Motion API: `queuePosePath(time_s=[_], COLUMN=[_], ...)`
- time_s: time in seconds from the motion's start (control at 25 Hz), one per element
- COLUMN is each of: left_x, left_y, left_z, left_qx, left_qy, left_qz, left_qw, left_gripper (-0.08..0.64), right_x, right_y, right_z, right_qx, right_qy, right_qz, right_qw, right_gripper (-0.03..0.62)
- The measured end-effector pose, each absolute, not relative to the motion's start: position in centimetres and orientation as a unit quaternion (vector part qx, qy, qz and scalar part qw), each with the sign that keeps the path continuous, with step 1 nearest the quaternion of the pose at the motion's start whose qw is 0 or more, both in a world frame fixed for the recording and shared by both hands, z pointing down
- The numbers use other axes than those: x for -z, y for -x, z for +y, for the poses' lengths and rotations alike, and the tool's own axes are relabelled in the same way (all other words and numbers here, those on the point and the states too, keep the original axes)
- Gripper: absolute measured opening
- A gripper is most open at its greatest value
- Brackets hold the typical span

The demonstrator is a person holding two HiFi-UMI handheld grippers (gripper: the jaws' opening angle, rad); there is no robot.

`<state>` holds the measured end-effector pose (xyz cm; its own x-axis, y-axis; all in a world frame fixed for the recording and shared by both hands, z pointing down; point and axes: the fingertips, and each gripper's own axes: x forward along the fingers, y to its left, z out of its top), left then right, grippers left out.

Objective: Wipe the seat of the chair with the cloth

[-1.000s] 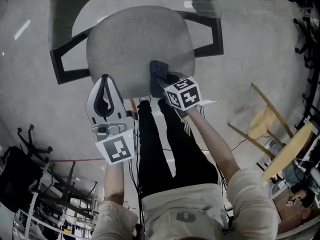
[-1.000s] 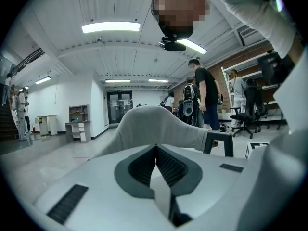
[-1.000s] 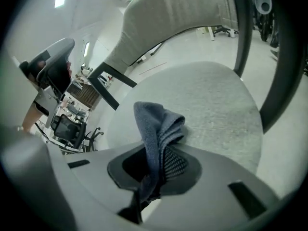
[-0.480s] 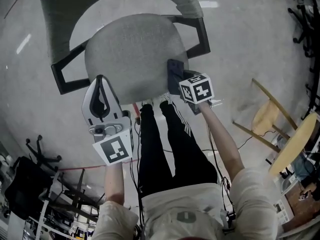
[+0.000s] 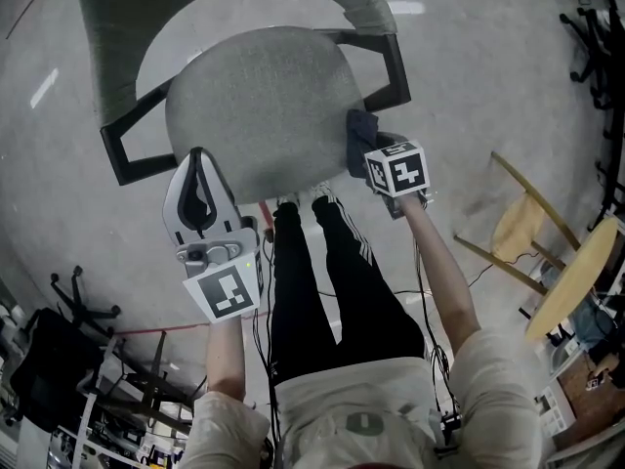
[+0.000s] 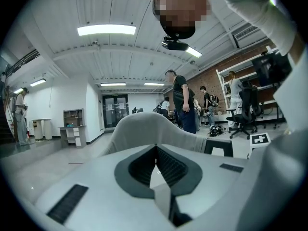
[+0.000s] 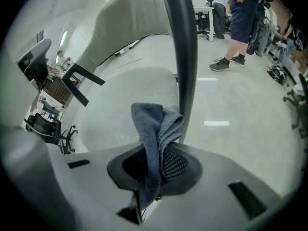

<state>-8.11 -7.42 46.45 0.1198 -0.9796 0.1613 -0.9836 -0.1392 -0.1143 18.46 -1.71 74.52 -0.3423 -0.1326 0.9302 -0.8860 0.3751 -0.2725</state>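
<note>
A folded blue-grey cloth (image 7: 155,143) is clamped in the right gripper (image 7: 152,176) beside the grey upholstered chair seat's (image 5: 264,106) right edge; the left gripper (image 5: 199,160) is held closed, empty.

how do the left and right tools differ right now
The right tool is shut on a folded blue-grey cloth; the left tool is shut on nothing. The right tool sits at the right edge of the round grey fabric chair seat, by the black armrest; the left tool is at its front left edge. Both point toward the chair and carry marker cubes.
</note>
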Motion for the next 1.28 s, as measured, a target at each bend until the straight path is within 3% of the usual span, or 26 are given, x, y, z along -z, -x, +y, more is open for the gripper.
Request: queuePosePath(time_s=[0.44,0.64,0.88,1.08,1.28], left_x=[-45.3,-42.4,-32.3,-20.3,-11.1], left_y=[8.5,8.4,9.0,9.8,11.1], left_z=[-8.0,-9.1,-9.6,-12.2,-8.8], left_qx=[-0.071,-0.039,0.003,0.078,0.108], left_qy=[-0.74,-0.738,-0.729,-0.711,-0.695], left_qz=[-0.669,-0.673,-0.685,-0.695,-0.706], left_qw=[0.02,0.026,0.0,-0.073,-0.083], left_gripper=[0.015,0.015,0.015,0.015,0.015], right_x=[-73.8,-69.5,-55.4,-37.8,-23.5], right_y=[-18.6,-16.1,-10.9,-7.6,-5.3], right_z=[-1.8,-5.0,-11.1,-18.8,-14.9], right_qx=[-0.409,-0.393,-0.332,-0.194,-0.119], right_qy=[-0.395,-0.424,-0.44,-0.465,-0.477], right_qz=[-0.684,-0.701,-0.764,-0.833,-0.857], right_qw=[0.458,0.418,0.334,0.23,0.154], right_gripper=[0.049,0.049,0.049,0.049,0.049])
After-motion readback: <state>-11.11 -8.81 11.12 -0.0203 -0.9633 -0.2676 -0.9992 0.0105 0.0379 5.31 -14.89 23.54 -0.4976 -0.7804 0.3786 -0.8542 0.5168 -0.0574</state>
